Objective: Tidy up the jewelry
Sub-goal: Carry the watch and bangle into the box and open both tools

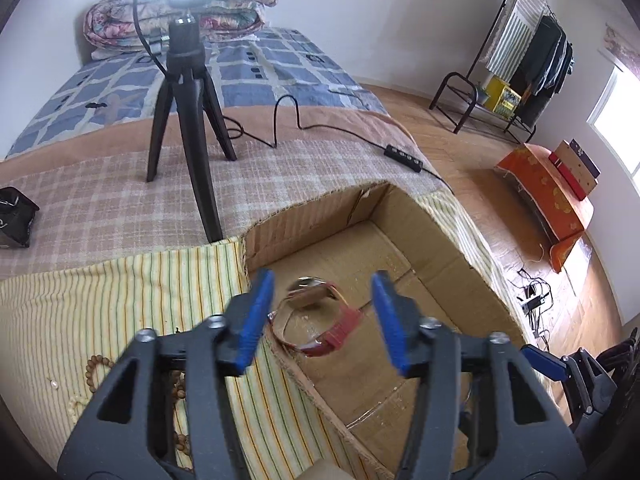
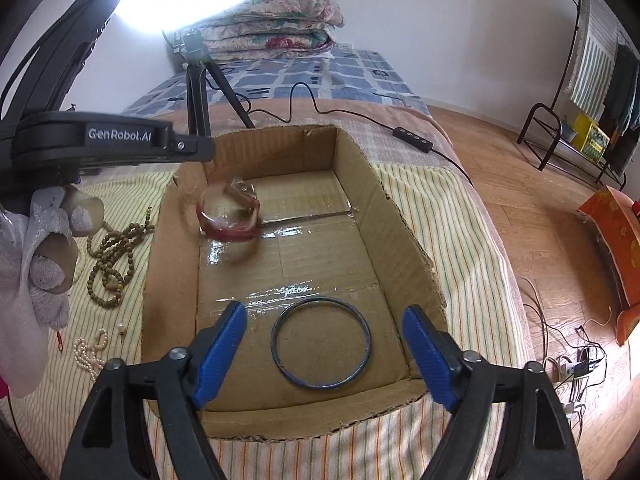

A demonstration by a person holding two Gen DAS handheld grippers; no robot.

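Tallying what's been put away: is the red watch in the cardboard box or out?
In. The red watch lies on the cardboard box floor, inside its walls.

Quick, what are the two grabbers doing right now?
Left gripper: open, holding nothing; red-strapped wristwatch sits in the cardboard box.
Right gripper: open, empty, above dark round bangle.

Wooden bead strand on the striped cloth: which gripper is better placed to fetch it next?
Probably the left. The wooden bead strand lies outside the cardboard box on the left gripper's side, and its jaws stand open with nothing between them. The right gripper hangs open over the dark bangle inside the box.
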